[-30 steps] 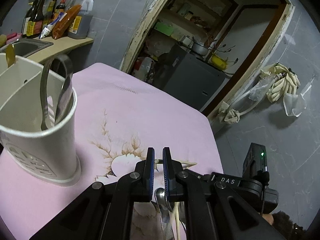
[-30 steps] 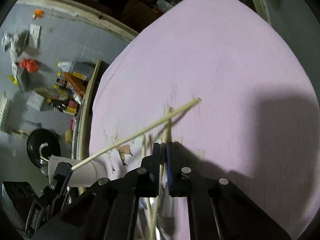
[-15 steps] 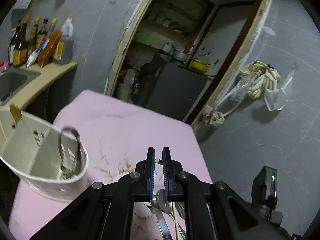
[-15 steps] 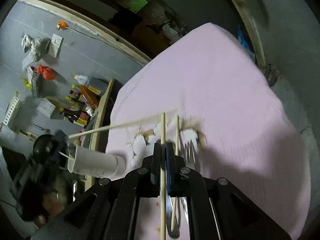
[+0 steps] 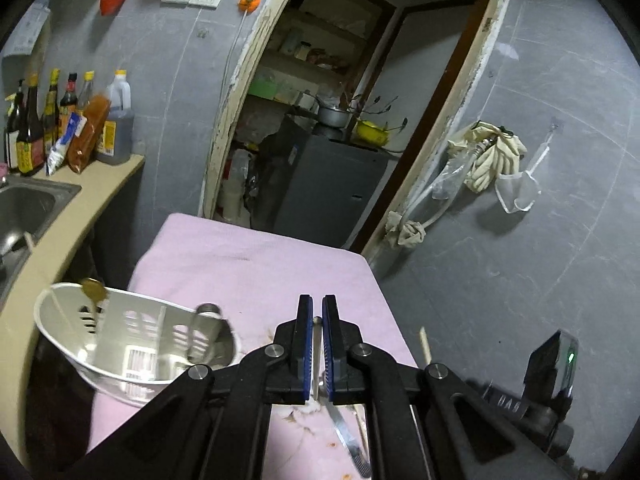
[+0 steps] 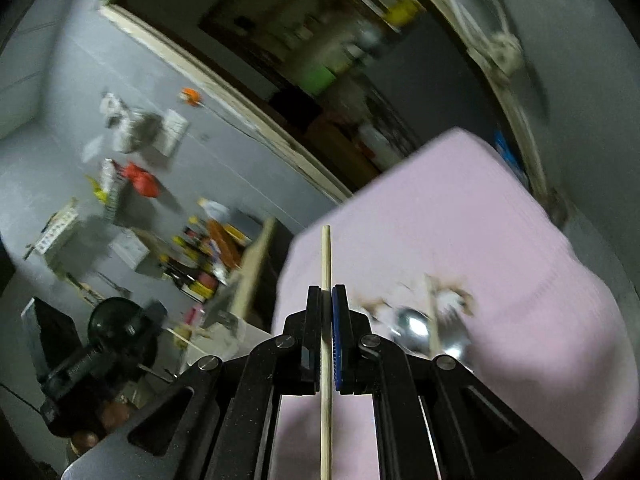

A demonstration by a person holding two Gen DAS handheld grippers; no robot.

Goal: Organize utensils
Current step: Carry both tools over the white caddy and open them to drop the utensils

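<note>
"DAS" is printed on the other gripper's body in the left view. The right gripper (image 6: 327,308) clamps a chopstick (image 6: 326,264), its long axis along the fingers, tip forward. The left gripper (image 5: 317,332) pinches a thin metal utensil (image 5: 317,322), beside the white caddy (image 5: 120,344) on the pink cloth (image 5: 256,264).

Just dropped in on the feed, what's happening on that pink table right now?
A person with a gripper in each hand is sorting utensils. The right gripper is shut on a single wooden chopstick, held above the pink tablecloth. The left gripper is shut on a thin metal utensil handle. The white utensil holder sits near the table's left edge with some metal pieces in it. A spoon lies on the cloth.
</note>
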